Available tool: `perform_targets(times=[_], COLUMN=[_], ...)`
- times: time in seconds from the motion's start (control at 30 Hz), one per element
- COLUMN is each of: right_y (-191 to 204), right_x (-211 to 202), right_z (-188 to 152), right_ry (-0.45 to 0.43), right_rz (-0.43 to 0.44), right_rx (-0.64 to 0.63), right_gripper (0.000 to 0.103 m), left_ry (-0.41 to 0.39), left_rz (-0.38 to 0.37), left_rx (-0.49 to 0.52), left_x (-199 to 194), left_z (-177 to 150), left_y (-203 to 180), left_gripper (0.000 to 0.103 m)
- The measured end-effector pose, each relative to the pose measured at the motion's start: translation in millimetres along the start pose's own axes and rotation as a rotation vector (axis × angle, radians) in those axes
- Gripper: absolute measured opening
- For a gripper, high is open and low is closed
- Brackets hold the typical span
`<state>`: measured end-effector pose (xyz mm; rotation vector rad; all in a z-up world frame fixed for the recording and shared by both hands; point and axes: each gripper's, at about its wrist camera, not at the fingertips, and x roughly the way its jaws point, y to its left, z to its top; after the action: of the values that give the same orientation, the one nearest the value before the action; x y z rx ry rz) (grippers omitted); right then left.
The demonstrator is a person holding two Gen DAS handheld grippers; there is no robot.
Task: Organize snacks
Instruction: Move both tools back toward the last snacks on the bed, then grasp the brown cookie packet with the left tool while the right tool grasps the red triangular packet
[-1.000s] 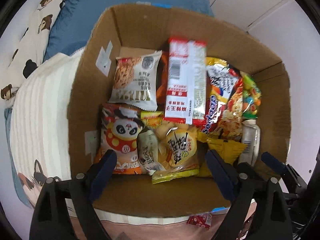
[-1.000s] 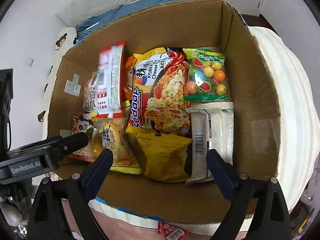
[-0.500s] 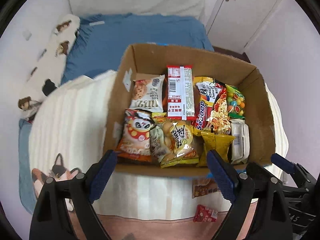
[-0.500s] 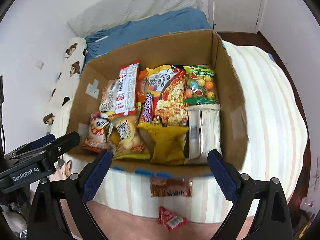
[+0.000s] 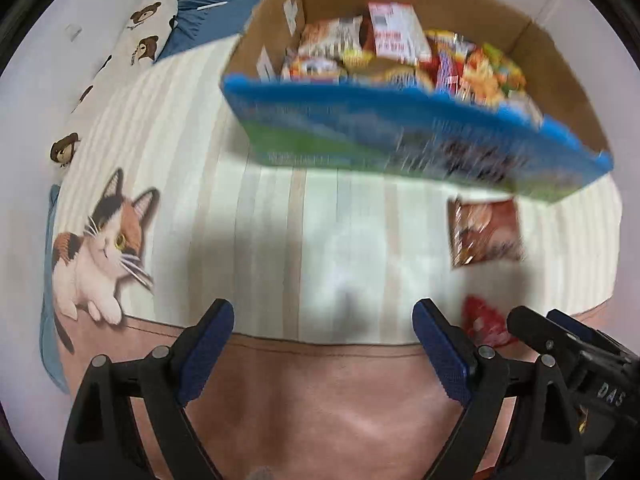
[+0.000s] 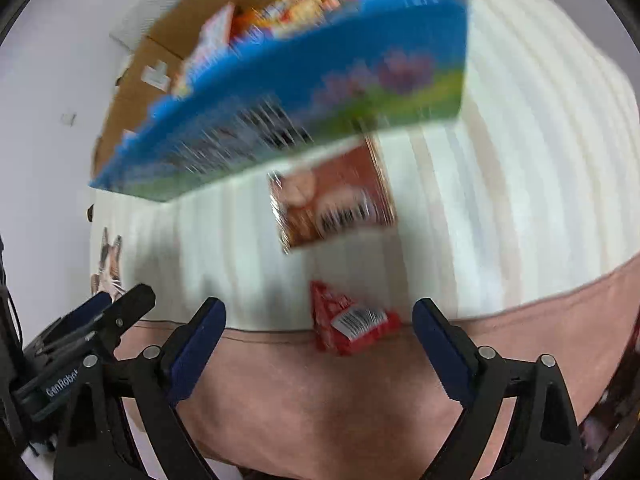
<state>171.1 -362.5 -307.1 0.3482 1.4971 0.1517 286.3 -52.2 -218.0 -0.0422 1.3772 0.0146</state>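
Observation:
A cardboard box point(image 5: 560, 52) with a blue and green printed front point(image 6: 320, 80) holds several snack packets and stands on the bed. In front of it a brown snack packet point(image 6: 332, 200) point(image 5: 484, 232) lies loose on the blanket. Nearer still lies a small red packet point(image 6: 352, 324) point(image 5: 484, 324). My right gripper point(image 6: 318, 306) points down over the red packet. Its jaws are closing, with the packet between the fingertips and untouched by the pads. My left gripper point(image 5: 324, 312) is open over bare blanket, left of both packets. Both views are blurred.
The cream striped blanket point(image 5: 280, 220) has a cat picture point(image 5: 100, 248) at its left and a pink border point(image 5: 320, 380) along the near edge. A bear-print pillow point(image 5: 136, 40) and blue bedding point(image 5: 200, 16) lie behind.
Both grippers have drawn back from above the box toward the near edge of the blanket. The box now fills only the top of each view, and the two loose packets sit close ahead.

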Motion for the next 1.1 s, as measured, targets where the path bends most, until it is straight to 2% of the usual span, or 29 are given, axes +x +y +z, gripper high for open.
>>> perform_targets(times=[0.03,0.13,0.2,0.27,0.43,0.6,0.7,0.8,0.97,1.1], right_y=[-3.2,-12.9,-17.1,-19.7,-31.7,-76.8,-105.2,-124.2,-143.2,-156.7], right_x=[6.9,30.0,40.3,44.6,25.7,-2.8,-18.5,-29.1,-36.8,-42.4], right_z=[-4.2,-11.4,-14.9,-18.8,-28.1,-33.1,-33.1,-35.0,-40.0,-44.8], right_ry=[0.009,0.039,0.042,0.033,-0.023,-0.068,-0.085,-0.103,-0.115,-0.124], right_rz=[0.006,0.010,0.006,0.010,0.002,0.008,0.017,0.014,0.022,0.037], right_rx=[0.016,0.055,0.064,0.071,0.068,0.147,0.192,0.213,0.233,0.255], right_gripper=[0.089,0.071,0.053,0.049,0.048,0.048,0.048,0.048,0.048,0.048], left_ry=[-0.001,-0.007,-0.024,-0.044,-0.104,-0.152,-0.146,-0.112,-0.040,0.033], left_rz=[0.020,0.057,0.078,0.093,0.118,0.088,0.062,0.066,0.066,0.054], left_rx=[0.015,0.066,0.112,0.158,0.333,0.576,0.744,0.869,0.932,0.935], left_x=[4.6,13.9,16.0,15.9,10.5,6.0,15.8,30.3,54.1,68.8], left_z=[-3.3,-9.7,-9.4,-7.1,7.1,14.2,12.4,12.1,20.2,27.1], left_y=[-1.5,-6.0,-12.0,-18.7,-51.8,-110.6,-152.0,-181.6,-206.7,-221.4], left_gripper=[0.092,0.092,0.092,0.092,0.092,0.092,0.092,0.092,0.092,0.092])
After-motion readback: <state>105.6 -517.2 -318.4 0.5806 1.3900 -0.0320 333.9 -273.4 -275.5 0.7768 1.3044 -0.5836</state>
